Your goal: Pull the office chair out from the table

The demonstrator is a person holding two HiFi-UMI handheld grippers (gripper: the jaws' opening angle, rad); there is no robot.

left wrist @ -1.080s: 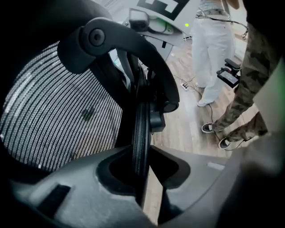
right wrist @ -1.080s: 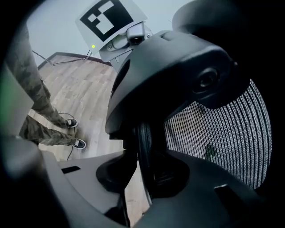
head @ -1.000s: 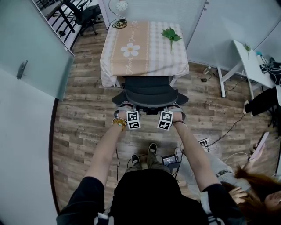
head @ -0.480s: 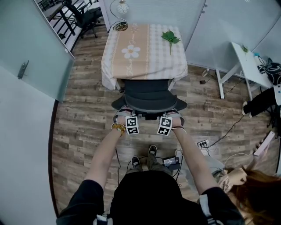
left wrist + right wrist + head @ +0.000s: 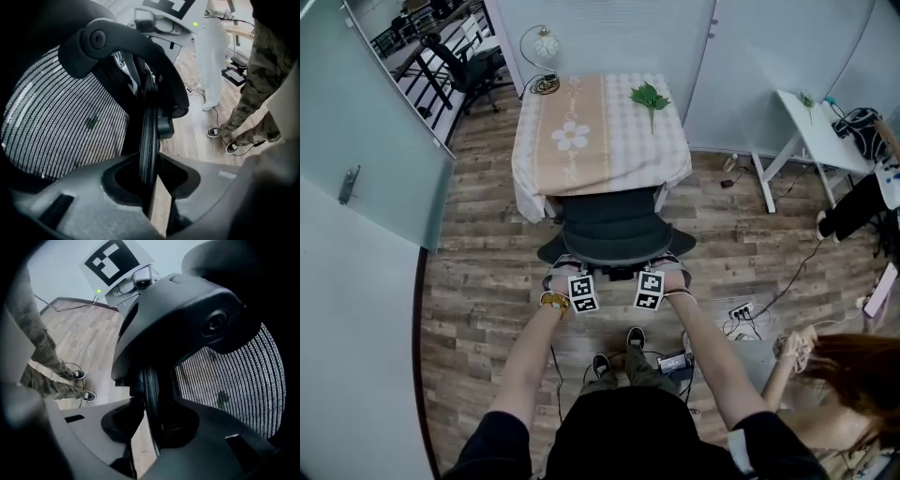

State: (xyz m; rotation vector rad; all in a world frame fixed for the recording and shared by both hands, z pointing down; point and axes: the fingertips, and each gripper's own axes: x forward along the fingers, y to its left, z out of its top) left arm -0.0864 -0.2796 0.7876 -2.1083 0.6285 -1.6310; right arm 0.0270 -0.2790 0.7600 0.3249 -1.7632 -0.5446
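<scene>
In the head view, the office chair [image 5: 614, 230] stands further out from the table [image 5: 598, 159] than a second ago, with more of its seat clear of the cloth's hem. Both grippers keep their hold on the backrest's top edge. There is one table, one chair at it, a second chair [image 5: 461, 64] well apart at the upper left, one leaf sprig [image 5: 650, 96] on the cloth, and two grippers: the left gripper [image 5: 580, 278] and the right gripper [image 5: 652, 276].

In the left gripper view, the jaws clamp the backrest's ribbed rim [image 5: 148, 140] at a middling width, with the mesh [image 5: 61, 122] just beside it. Two shoes [image 5: 218, 132] stand on the floor.

In the right gripper view, the jaws pinch the same rim.
</scene>
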